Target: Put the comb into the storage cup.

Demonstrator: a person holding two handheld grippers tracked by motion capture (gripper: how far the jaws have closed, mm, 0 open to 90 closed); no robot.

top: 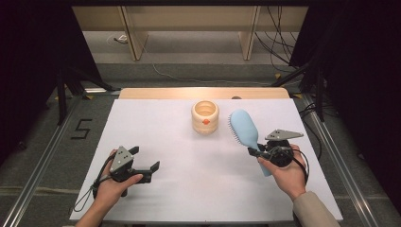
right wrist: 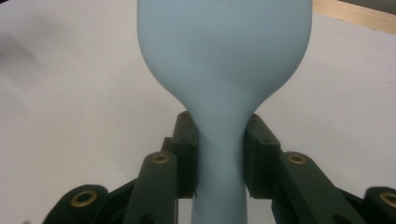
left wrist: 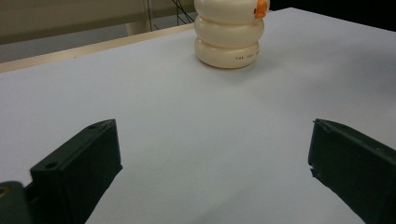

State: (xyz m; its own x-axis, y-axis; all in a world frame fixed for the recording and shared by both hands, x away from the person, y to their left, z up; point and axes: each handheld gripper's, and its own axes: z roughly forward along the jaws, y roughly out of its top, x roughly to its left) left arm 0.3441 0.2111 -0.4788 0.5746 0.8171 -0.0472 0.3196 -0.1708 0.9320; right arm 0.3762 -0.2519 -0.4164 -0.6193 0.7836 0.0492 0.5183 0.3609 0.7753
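While my right hand-held gripper (right wrist: 219,158) pinches the blue hairbrush (top: 246,127) at its neck, right of frame centre on the desk (top: 189,189), my left hand-held gripper (top: 144,163) sits spread, empty. Risk: smooth handle twisting, brush toppling cream holder (top: 205,116).

hairbrush (right wrist: 224,56): head cut off by top edge | cream cup (left wrist: 229,35): top cropped, base lettering unreadable

We read a dark "5" (top: 82,128) marked on the grey floor (top: 47,156) left of the tabletop. In the left gripper view, a line of small dark print (left wrist: 246,57) runs along the lowest ring of the cream ringed cup (left wrist: 229,49); we can't make out its words.
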